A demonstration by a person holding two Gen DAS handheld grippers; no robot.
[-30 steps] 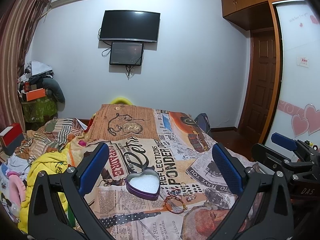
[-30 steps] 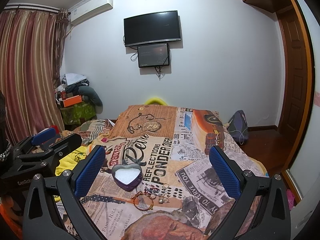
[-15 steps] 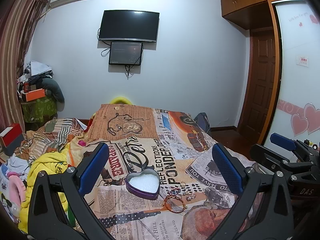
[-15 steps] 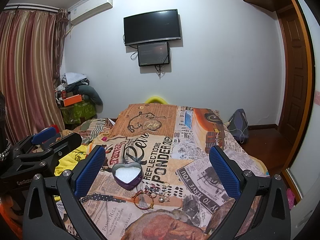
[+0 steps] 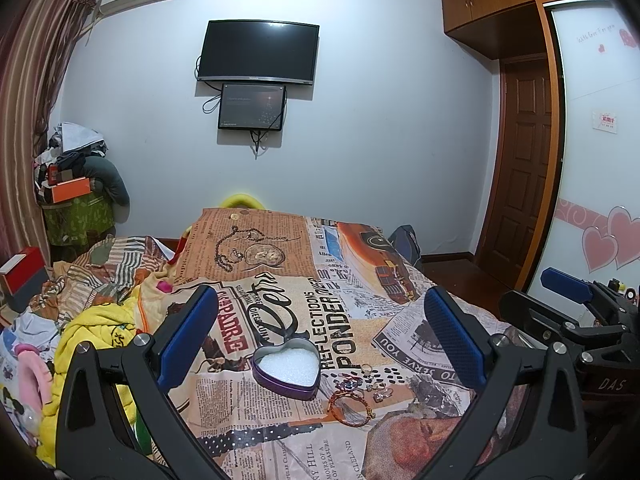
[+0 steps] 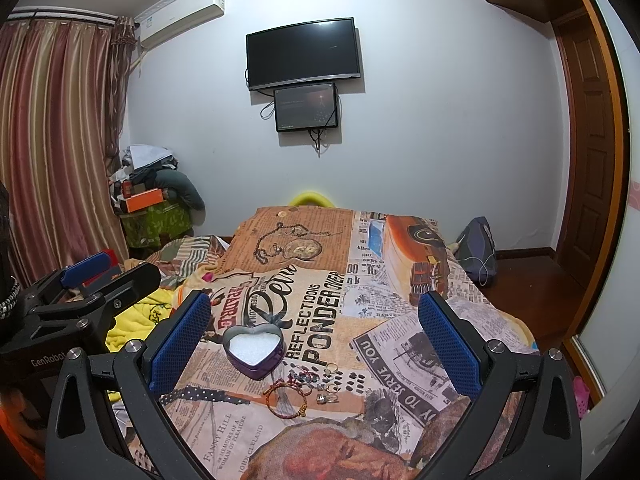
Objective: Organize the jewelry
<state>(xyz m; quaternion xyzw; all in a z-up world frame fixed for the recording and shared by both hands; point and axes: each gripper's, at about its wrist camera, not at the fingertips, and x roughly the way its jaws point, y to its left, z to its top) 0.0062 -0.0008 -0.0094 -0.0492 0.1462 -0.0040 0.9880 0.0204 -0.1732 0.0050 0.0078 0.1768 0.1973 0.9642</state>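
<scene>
Purple heart-shaped tin (image 5: 286, 368), lid off, white foam inside, sits on the newsprint bedspread (image 5: 280, 280). Red cord bracelet (image 5: 347, 402) and rings (image 5: 378, 390) lie at its 4 o'clock. Left hand-held gripper (image 5: 320, 334) and right hand-held gripper (image 6: 314, 334) hover above, both spread wide, empty.

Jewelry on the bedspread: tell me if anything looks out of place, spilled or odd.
The heart-shaped tin sits open and upright with only white foam inside, while the red cord bracelet and small rings lie loose on the bedspread beside it. Nothing looks damaged. Both grippers, left and right, are open and empty.
</scene>
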